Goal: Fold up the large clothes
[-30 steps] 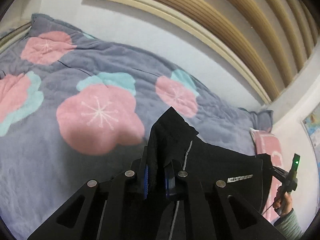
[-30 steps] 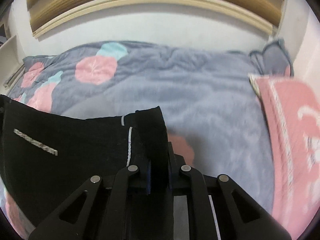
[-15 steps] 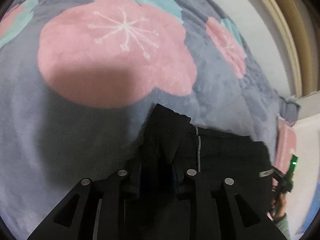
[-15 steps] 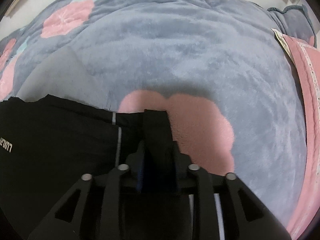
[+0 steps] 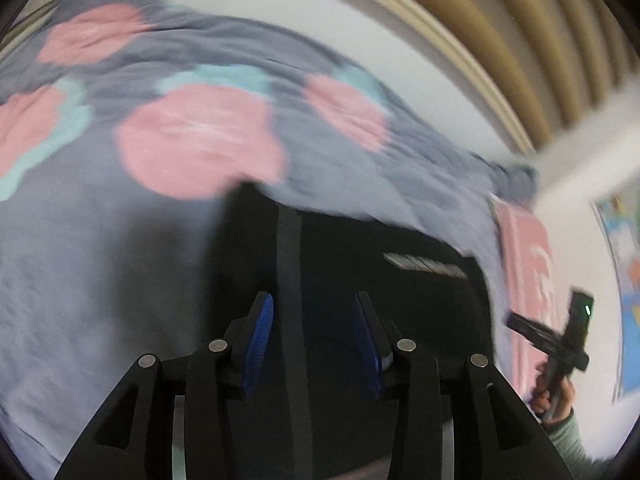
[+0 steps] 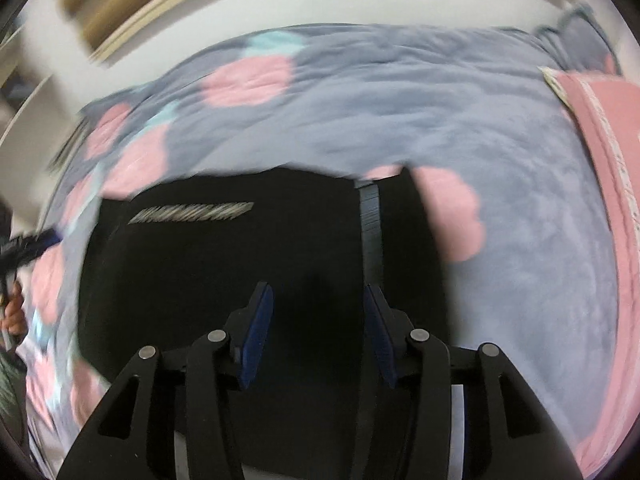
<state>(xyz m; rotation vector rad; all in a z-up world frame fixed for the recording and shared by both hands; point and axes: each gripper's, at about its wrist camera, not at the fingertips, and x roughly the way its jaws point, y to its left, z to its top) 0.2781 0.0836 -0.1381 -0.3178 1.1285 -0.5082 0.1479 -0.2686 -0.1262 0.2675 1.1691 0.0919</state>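
Note:
A black garment (image 5: 360, 264) with a grey stripe and a white logo lies flat on the grey flowered bed blanket (image 5: 120, 240). It also shows in the right wrist view (image 6: 240, 272). My left gripper (image 5: 314, 320) is open and empty above the garment's left edge, blue pads apart. My right gripper (image 6: 320, 316) is open and empty above the garment's right part near the grey stripe (image 6: 370, 224). Both views are blurred by motion. The right gripper also shows in the left wrist view (image 5: 560, 340), held by a hand.
A pink pillow (image 6: 600, 128) lies at the right end of the bed. A white wall and a wooden slatted headboard (image 5: 500, 32) stand behind the bed. A coloured poster (image 5: 624, 280) hangs on the right wall.
Both grippers have opened and let go of the black garment, which now lies flat on the blanket. Both have lifted and tilted back up from it.

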